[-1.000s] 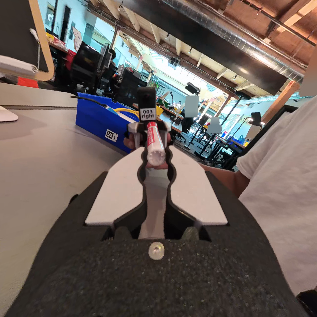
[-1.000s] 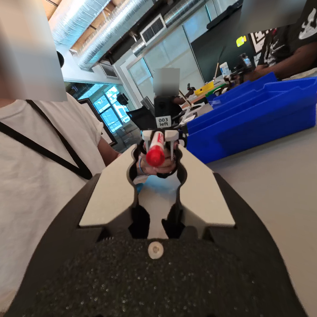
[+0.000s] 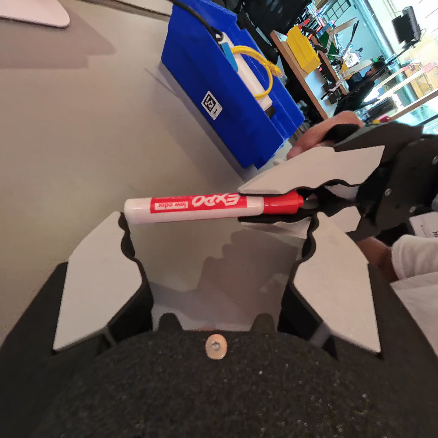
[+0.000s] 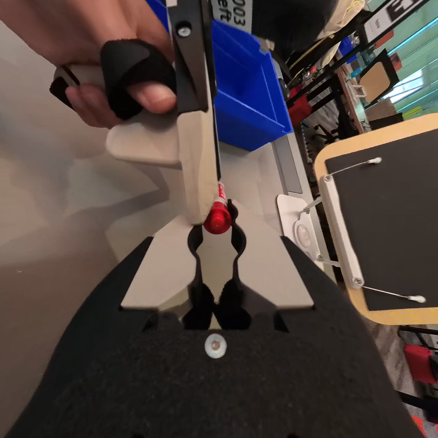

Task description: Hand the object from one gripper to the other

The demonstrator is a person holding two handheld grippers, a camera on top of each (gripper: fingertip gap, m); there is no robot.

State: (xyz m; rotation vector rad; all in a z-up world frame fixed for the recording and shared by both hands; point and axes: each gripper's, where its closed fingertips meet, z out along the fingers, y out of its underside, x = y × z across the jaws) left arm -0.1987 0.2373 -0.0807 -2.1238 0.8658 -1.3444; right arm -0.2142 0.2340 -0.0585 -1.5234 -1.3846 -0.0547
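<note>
- Marker [image 3: 196, 208]: a white barrel with a red label band and a red cap, held level above the grey table [image 3: 71, 142]; it serves as the landmark for all positions below.
- Left of the marker: bare table, with the corner of a white stand base [image 3: 35, 14] far off at the upper left edge.
- Left gripper [image 3: 218, 225]: its two fingers are spread wide, one just under the marker's white butt end and the other below the capped end; the marker lies across the gap at the fingertips, and contact with the left-hand fingertip cannot be told.
- Above the marker: a blue bin [image 3: 225, 99] on the table, holding a white object and a yellow cable [image 3: 263, 71], with a square black-and-white tag on its wall.
- Right gripper [image 3: 241, 206]: it enters from the right of the marker and pinches the cap end between its two fingers. The right wrist view shows the red cap [image 4: 216, 219] end-on near its fingertips, partly hidden by one finger of the left gripper [image 4: 199, 189].
- Right of the marker: the person's hand [image 3: 320, 135] on the right gripper, and a white sleeve [image 3: 414, 256] below it.
</note>
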